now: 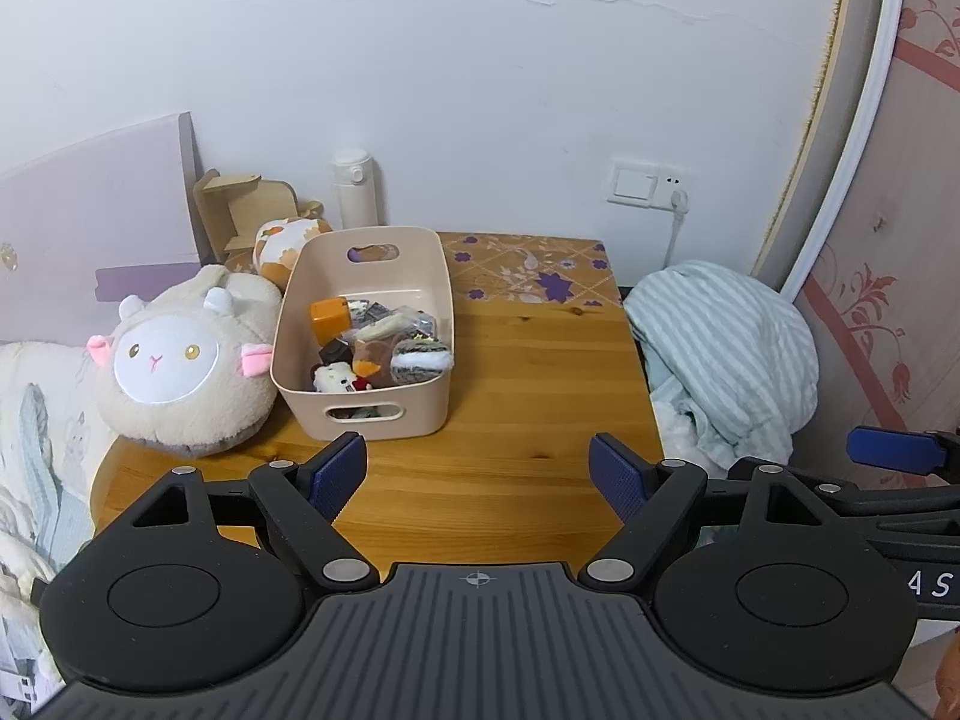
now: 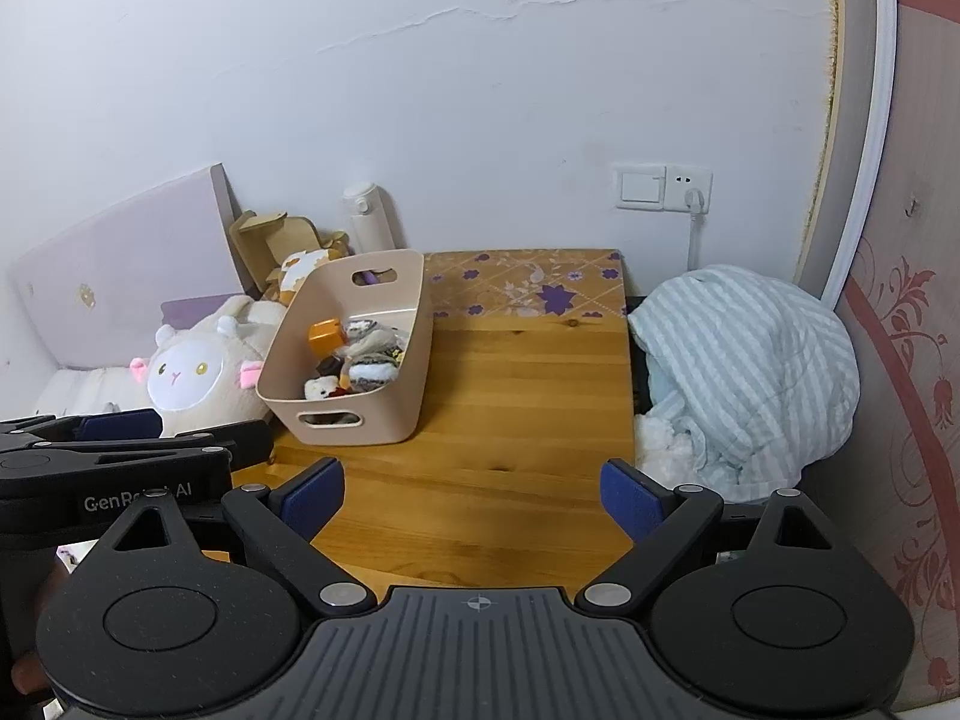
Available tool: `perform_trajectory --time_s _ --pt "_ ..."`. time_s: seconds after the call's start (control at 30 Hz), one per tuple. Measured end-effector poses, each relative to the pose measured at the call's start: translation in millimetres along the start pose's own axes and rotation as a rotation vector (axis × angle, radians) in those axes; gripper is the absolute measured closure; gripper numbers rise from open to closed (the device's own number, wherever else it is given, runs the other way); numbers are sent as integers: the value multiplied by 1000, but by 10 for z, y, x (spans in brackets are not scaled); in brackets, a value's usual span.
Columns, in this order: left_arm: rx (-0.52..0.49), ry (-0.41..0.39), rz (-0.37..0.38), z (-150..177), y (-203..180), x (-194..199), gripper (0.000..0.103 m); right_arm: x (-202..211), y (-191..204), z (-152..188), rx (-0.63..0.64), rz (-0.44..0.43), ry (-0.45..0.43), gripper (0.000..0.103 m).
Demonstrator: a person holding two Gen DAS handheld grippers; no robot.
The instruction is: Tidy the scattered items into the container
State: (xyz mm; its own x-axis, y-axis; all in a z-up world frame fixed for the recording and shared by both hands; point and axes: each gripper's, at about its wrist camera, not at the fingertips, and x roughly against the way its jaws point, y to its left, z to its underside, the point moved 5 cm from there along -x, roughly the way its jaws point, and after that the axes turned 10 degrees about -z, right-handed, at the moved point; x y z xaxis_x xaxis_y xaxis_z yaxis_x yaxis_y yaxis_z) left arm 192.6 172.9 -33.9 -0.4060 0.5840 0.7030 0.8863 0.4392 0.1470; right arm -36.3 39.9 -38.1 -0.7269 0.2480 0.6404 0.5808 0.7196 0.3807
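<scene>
A beige plastic bin [image 1: 312, 402] [image 2: 396, 414] with cut-out handles stands on the wooden table [image 1: 540, 396] [image 2: 510, 408], left of centre. Inside lie several small items: an orange block [image 1: 329, 317] [image 2: 324, 336], small plush toys [image 1: 336, 377] and a grey striped fuzzy piece [image 1: 420, 360] [image 2: 372, 373]. My left gripper [image 1: 480, 468] hovers open over the table's near edge, just in front of the bin, nothing between its blue pads [image 1: 339, 474]. My right gripper [image 2: 474, 495] is open too, empty, beside the left one and to its right.
A large sheep plush [image 1: 174, 360] [image 2: 192, 372] leans against the bin's left side. Behind it are a wooden stand [image 1: 240, 204], a small cow plush [image 1: 282, 246] and a white bottle [image 1: 354, 189]. A striped blanket heap [image 1: 726, 348] [image 2: 744, 360] lies off the table's right edge.
</scene>
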Motion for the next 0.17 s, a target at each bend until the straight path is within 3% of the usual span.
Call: perform_trajectory --time_s 0.17 --pt "-1 0 0 1 -5 -3 20 -2 7 1 -2 1 0 9"
